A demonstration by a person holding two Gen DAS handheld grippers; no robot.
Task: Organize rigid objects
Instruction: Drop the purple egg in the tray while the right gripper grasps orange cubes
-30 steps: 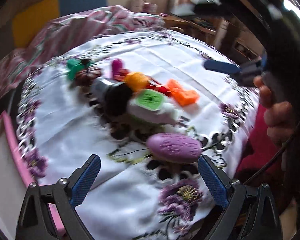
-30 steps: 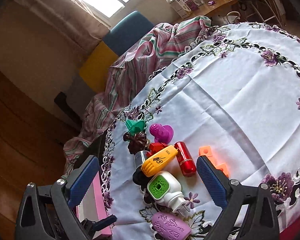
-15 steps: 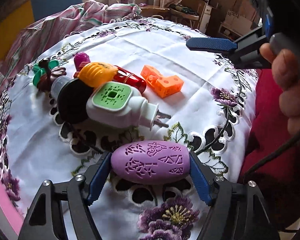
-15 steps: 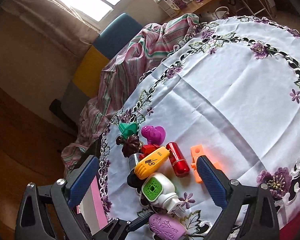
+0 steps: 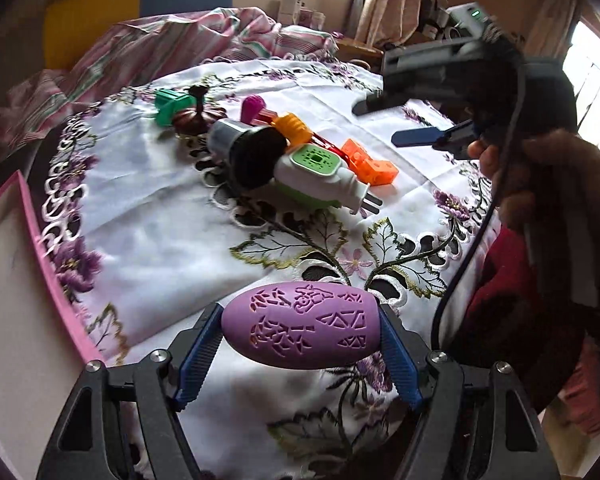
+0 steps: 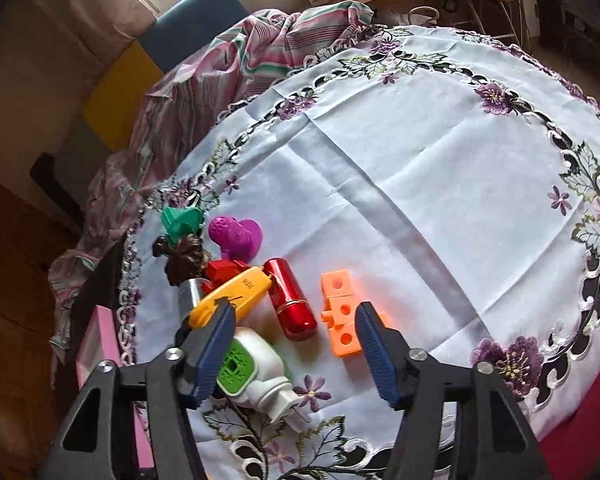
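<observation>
The left tool point(image 5: 300, 344) is clamped on the purple egg-shaped case point(image 5: 302, 328), one blue pad on each narrow end, and the case hangs just above the near edge of the worktop point(image 5: 148, 216). The pink-rimmed box point(image 5: 8, 280) stands just to the left of it, so I judge that this is the place for the case. To do this step well, the person should keep the grip firm, because the ends are rounded and smooth and may slip, and should carry the case over the pink rim before letting it go.

The right tool point(image 6: 296, 344) hovers over the pile with nothing between its pads. Its jaws have just been closing, and they are still apart. Below the gap lie the red cylinder point(image 6: 292, 300) and the orange block point(image 6: 340, 316); I cannot tell which one it aims at.

The yellow object point(image 6: 232, 292) carries a small black print, but it is too small to read.
</observation>
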